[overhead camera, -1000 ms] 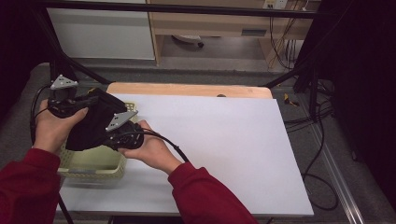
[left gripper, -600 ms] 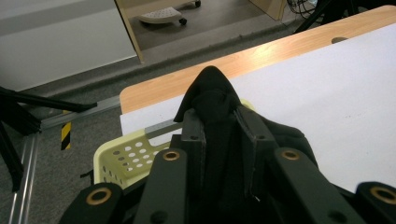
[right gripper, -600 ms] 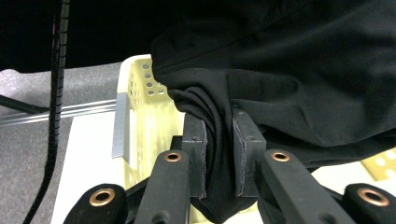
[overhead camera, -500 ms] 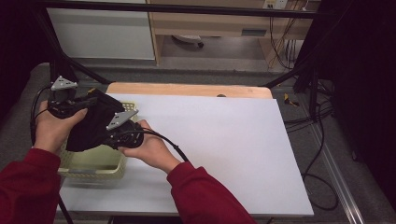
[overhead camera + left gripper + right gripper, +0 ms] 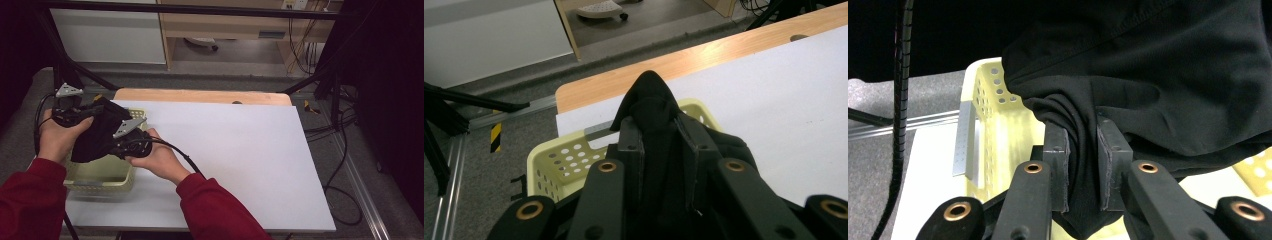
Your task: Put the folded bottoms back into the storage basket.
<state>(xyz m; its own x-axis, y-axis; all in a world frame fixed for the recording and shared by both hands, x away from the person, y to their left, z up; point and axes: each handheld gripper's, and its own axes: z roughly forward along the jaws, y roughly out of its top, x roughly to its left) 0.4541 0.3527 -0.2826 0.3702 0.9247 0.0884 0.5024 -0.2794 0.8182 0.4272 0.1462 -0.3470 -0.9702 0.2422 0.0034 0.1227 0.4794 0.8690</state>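
Note:
A black cloth (image 5: 100,132) hangs bunched between both hands above a pale yellow perforated basket (image 5: 100,177) at the table's left edge. My left gripper (image 5: 659,142) is shut on a fold of the black cloth (image 5: 651,107), which pokes up past its jaws. My right gripper (image 5: 1082,150) is shut on another gathered fold of the black cloth (image 5: 1168,80), with the basket (image 5: 993,125) below and behind it. In the high view the left gripper (image 5: 82,112) sits at the cloth's upper left and the right gripper (image 5: 127,142) at its lower right.
A white sheet (image 5: 240,160) covers the table, with a wooden strip (image 5: 200,96) along the far edge. Black frame bars (image 5: 75,70) and cables (image 5: 345,150) stand around the table. A white cabinet (image 5: 107,35) lies beyond.

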